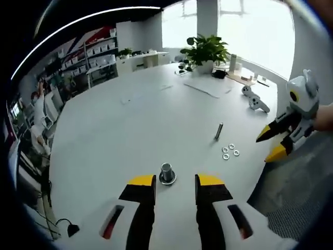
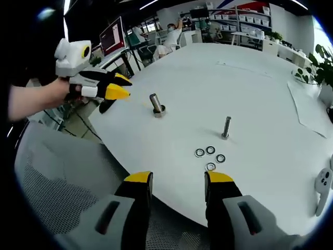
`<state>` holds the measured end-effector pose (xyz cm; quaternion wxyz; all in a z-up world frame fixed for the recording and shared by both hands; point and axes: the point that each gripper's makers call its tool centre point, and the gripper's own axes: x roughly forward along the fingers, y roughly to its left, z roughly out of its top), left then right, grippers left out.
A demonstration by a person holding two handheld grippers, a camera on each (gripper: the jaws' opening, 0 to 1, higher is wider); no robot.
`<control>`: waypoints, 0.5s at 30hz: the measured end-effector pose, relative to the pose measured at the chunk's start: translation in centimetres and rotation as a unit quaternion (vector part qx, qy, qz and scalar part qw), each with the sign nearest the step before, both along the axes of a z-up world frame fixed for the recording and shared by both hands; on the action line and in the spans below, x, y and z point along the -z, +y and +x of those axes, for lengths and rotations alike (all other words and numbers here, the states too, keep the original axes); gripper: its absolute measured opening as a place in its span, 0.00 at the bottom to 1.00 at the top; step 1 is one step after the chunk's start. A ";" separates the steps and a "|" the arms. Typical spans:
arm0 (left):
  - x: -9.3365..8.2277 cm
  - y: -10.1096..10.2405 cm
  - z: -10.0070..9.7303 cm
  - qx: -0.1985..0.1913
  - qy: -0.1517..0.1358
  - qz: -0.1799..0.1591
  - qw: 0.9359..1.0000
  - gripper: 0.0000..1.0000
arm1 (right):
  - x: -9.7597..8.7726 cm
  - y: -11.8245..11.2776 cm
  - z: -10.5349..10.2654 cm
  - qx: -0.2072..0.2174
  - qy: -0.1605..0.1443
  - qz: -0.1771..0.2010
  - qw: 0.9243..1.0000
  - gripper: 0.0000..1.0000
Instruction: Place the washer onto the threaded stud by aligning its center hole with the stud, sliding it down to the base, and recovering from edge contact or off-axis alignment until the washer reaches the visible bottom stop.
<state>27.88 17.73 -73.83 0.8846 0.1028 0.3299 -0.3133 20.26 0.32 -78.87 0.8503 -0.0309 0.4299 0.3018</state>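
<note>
Since nothing's in either set of jaws yet, both my left gripper (image 1: 175,181) and right gripper (image 2: 178,178) stand parted and empty. Four washers (image 2: 210,158) lie flat in a loose cluster on the white counter (image 2: 250,88), just ahead of the right jaws, with a bare threaded stud (image 2: 226,127) standing upright close behind them. A second stud (image 1: 166,172) sits straight in front of my left jaws with what looks like a washer already at its base. I'd expect the washers to be thin, rigid, light and slick metal, lying flush, so hard to get under. Best bet: pinch one across its outer rim, keeping the center hole clear for the stud.
</note>
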 end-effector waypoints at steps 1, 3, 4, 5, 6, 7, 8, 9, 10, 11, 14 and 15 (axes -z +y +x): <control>-0.4 -0.1 -0.3 -0.002 -0.002 -0.009 1.000 0.28 | 0.0 0.0 0.0 0.001 0.001 -0.001 1.000 0.42; -1.1 -0.2 -0.9 -0.008 -0.003 -0.016 1.000 0.28 | 0.1 -0.1 -0.1 0.002 0.003 -0.002 1.000 0.42; -1.6 -0.3 -1.2 -0.012 -0.008 -0.023 1.000 0.28 | 0.2 -0.1 -0.1 0.001 0.004 -0.003 1.000 0.42; -2.2 -0.3 -1.4 -0.017 -0.012 -0.028 0.999 0.28 | 0.2 -0.2 -0.2 0.001 0.004 -0.005 1.000 0.42; -2.5 -0.2 -1.6 -0.021 -0.015 -0.032 0.999 0.28 | 0.3 -0.3 -0.2 0.000 0.004 -0.008 1.000 0.42; -2.9 -0.2 -1.8 -0.027 -0.017 -0.040 0.999 0.28 | 0.3 -0.3 -0.2 0.000 0.004 -0.009 1.000 0.42; -3.4 -0.2 -2.1 -0.035 -0.021 -0.051 0.998 0.28 | 0.3 -0.3 -0.2 0.000 0.004 -0.010 1.000 0.42; -3.5 -0.2 -2.2 -0.037 -0.022 -0.053 0.998 0.28 | 0.3 -0.4 -0.2 0.002 0.003 -0.010 1.000 0.42; -3.8 -0.1 -2.5 -0.037 -0.026 -0.055 0.997 0.28 | 0.3 -0.4 -0.1 0.004 0.003 -0.010 1.000 0.42; -3.9 0.0 -2.7 -0.037 -0.028 -0.055 0.997 0.28 | 0.3 -0.5 -0.1 0.005 0.002 -0.010 1.000 0.42; -4.2 0.2 -3.4 -0.038 -0.029 -0.060 0.997 0.28 | 0.2 -0.7 0.0 0.008 0.000 -0.013 1.000 0.42; -4.3 0.3 -3.7 -0.038 -0.029 -0.060 0.997 0.28 | 0.3 -0.8 0.0 0.009 0.000 -0.014 1.000 0.42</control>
